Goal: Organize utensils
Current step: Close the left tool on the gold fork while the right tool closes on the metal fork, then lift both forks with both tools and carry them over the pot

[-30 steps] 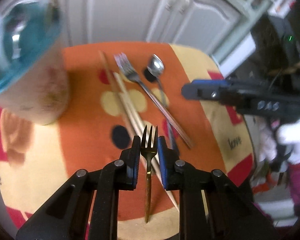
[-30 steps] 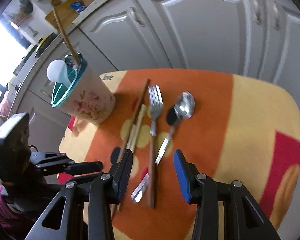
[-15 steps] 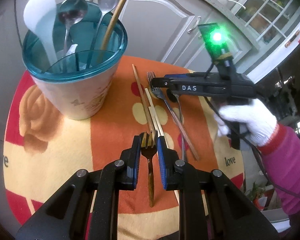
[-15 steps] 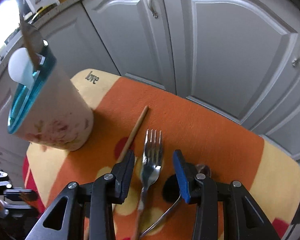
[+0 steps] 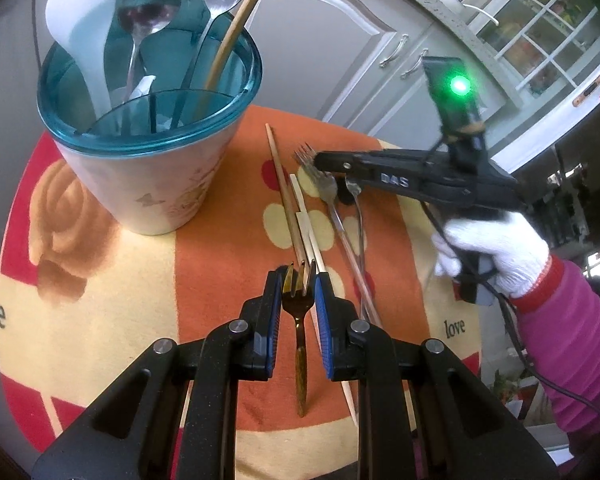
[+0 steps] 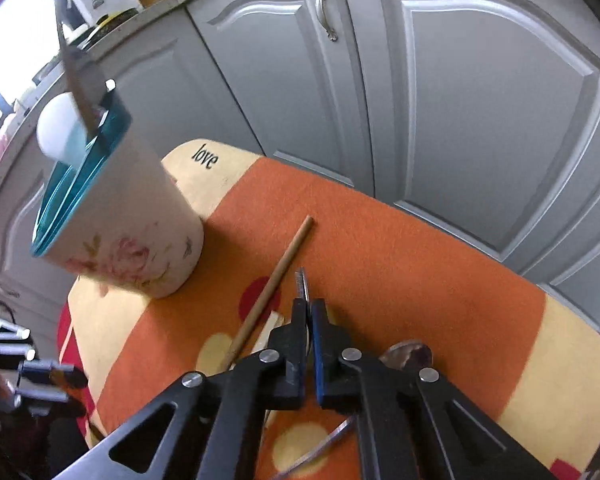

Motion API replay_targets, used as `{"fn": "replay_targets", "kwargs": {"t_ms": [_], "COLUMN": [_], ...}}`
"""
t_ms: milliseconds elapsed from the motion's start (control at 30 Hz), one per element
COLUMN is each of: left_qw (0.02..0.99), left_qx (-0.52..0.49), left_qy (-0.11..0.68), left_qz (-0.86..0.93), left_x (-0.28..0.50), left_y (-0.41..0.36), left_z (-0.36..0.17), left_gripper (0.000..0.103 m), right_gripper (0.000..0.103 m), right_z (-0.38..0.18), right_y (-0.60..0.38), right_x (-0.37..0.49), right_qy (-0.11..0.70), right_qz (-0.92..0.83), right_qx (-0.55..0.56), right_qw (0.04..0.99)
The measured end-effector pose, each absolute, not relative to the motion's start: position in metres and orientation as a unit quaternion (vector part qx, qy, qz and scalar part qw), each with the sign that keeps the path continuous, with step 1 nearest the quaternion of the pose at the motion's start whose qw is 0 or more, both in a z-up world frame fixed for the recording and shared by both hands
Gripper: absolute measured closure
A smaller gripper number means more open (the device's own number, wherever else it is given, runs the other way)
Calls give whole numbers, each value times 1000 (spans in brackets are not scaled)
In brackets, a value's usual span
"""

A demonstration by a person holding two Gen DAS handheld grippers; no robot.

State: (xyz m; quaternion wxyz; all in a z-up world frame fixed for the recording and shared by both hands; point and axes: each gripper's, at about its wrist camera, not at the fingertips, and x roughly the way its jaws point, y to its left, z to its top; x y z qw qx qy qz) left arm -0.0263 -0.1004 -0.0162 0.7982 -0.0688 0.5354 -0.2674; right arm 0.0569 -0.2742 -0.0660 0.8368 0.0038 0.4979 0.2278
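My left gripper [image 5: 298,280] is shut on a small gold fork [image 5: 299,322], tines forward, held above the orange cloth [image 5: 228,264]. My right gripper [image 6: 309,308] is shut on the silver fork [image 6: 301,280] lying on the cloth; it also shows in the left wrist view [image 5: 318,159], clamped at the fork's [image 5: 327,188] head. A teal-rimmed floral utensil cup [image 5: 152,152] at the left holds a white spoon, two metal spoons and a wooden stick. A brown chopstick [image 5: 282,184], pale chopsticks [image 5: 306,228] and a silver spoon [image 6: 408,350] lie on the cloth.
The cloth covers a small round table [image 6: 560,364] in front of grey cabinet doors [image 6: 480,100]. The cup [image 6: 116,224] stands at the table's left. A gloved hand [image 5: 496,248] with a pink sleeve holds the right gripper.
My right gripper has come down over the silver fork and closed on its head. My left gripper has kept the gold fork and drawn back, bringing the cup into full view.
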Motion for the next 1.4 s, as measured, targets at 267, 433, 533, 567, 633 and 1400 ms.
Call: {"fn": "replay_targets", "kwargs": {"t_ms": [267,433,533,567,633,1400], "left_qw": [797,797,798,798,798,834], "left_qx": [-75,-75,-74,-75,-76,-76], "left_qy": [538,538,537,536,535,476], "left_qz": [-264,-264,-265,-265,-265,-268], "left_x": [-27,-30,-30,-30,-30,-60], "left_y": [-101,-101,-100,-100,-99,-78], "left_z": [-17,-16,-15,-15,-15,45], "left_gripper": [88,88,88,88,88,98], "right_gripper": [101,100,99,99,101,101], "right_z": [-67,-78,-76,-75,-71,48], "right_y": [-275,-260,-258,-258,-259,-289], "right_x": [37,45,49,48,43,-74], "right_qy": [517,530,531,531,527,393], "right_qz": [224,217,213,213,211,217], "right_qx": [-6,-21,-26,-29,-42,-23], "right_qw": [826,819,819,820,822,893]}}
